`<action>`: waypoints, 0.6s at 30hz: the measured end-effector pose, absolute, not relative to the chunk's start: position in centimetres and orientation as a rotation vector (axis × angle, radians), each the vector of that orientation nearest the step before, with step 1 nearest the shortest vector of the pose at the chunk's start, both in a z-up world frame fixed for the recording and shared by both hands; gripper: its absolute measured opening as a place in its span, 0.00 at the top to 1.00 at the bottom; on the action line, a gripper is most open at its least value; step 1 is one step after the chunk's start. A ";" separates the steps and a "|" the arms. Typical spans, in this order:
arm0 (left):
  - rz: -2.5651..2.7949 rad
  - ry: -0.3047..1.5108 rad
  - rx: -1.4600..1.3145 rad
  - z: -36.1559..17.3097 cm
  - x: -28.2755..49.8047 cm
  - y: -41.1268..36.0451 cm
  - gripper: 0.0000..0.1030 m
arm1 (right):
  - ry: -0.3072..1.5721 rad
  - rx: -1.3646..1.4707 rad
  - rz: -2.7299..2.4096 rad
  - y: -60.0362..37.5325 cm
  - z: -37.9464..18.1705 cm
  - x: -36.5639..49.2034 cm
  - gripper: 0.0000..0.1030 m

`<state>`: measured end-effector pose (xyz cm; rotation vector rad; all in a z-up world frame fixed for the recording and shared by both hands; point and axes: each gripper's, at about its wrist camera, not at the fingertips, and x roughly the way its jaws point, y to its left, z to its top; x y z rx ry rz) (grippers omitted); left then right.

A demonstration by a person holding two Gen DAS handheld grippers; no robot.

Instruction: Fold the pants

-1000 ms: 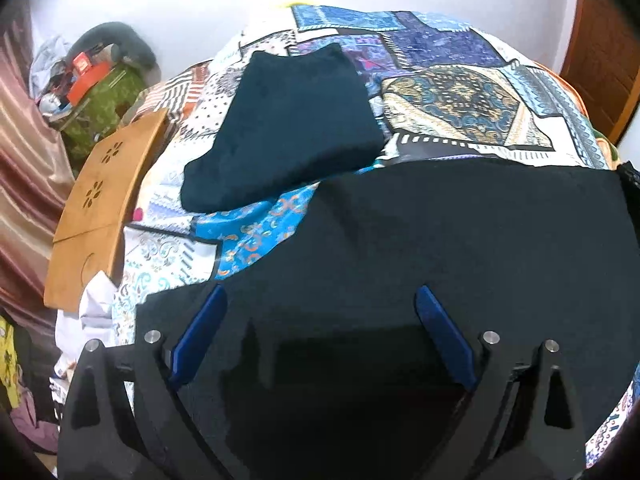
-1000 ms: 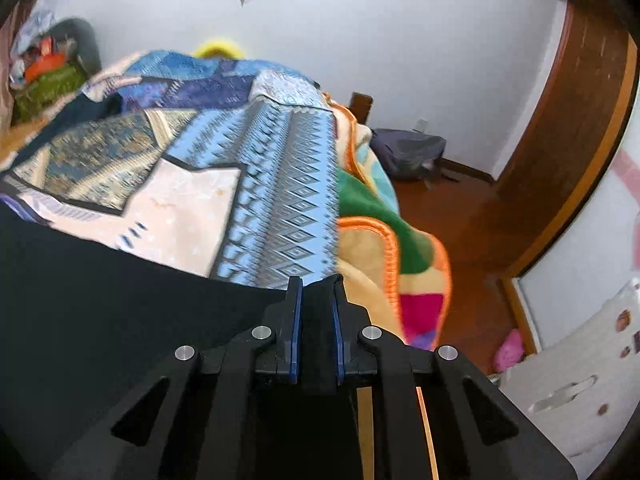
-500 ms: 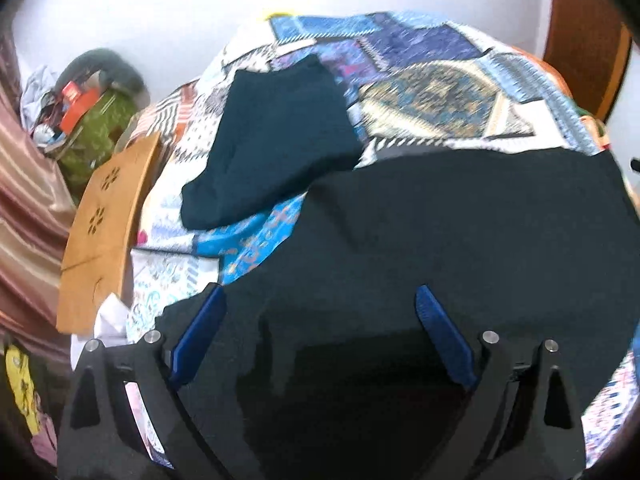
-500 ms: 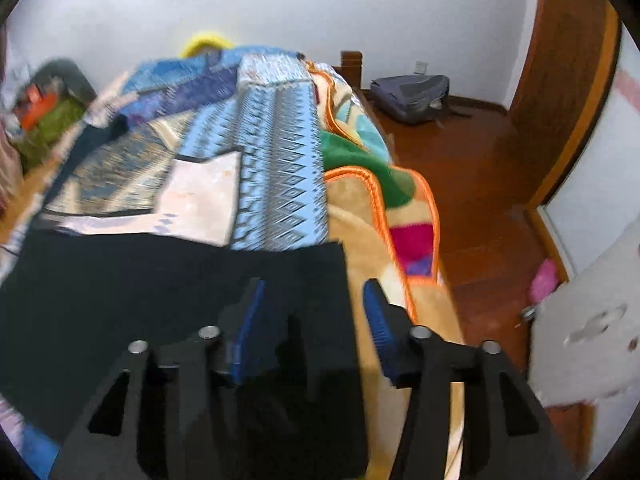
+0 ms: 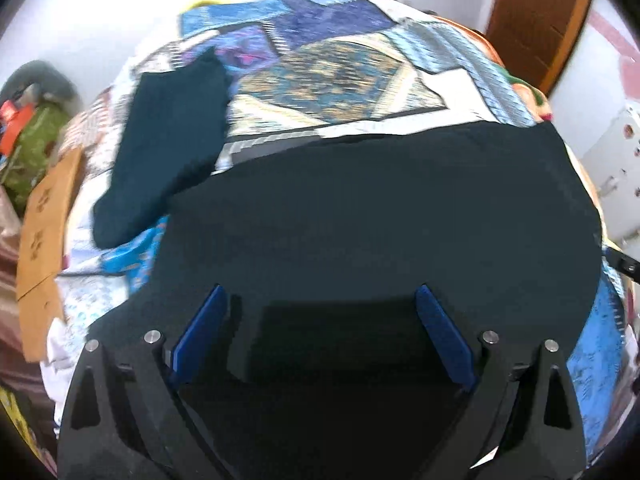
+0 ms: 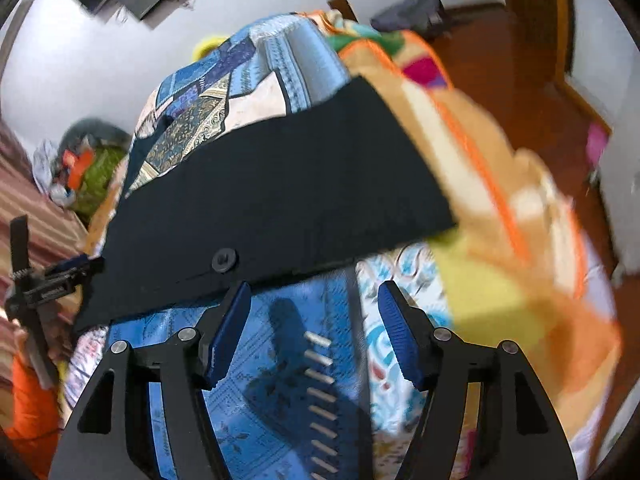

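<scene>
The dark pants lie flat across the patterned bedspread, folded into a broad band. In the right wrist view the pants show a round button near their front edge. My left gripper is open and empty, hovering just above the pants. My right gripper is open and empty, above the blue bedspread just in front of the pants' edge. The left gripper also shows in the right wrist view at the far left.
A second dark folded garment lies at the back left of the bed. A wooden board leans at the bed's left side. An orange-edged blanket hangs over the bed's right side above a wooden floor.
My right gripper opened, let go of the pants' end and drew back, turning left. The pants now lie flat. My left gripper stayed open and rose slightly.
</scene>
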<state>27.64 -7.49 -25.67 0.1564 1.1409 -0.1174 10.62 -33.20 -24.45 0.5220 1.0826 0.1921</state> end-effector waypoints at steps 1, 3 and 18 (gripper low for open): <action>-0.119 1.135 0.169 -25.7 27.8 -8.0 0.06 | 1.066 0.549 0.185 -33.4 -24.7 10.7 0.40; -0.121 1.122 0.190 -25.9 28.0 -8.9 0.06 | 1.050 0.598 0.173 -34.0 -25.1 11.2 0.40; -0.132 1.109 0.085 -26.7 28.0 -8.3 0.00 | 1.023 0.589 0.123 -33.7 -26.0 15.1 0.66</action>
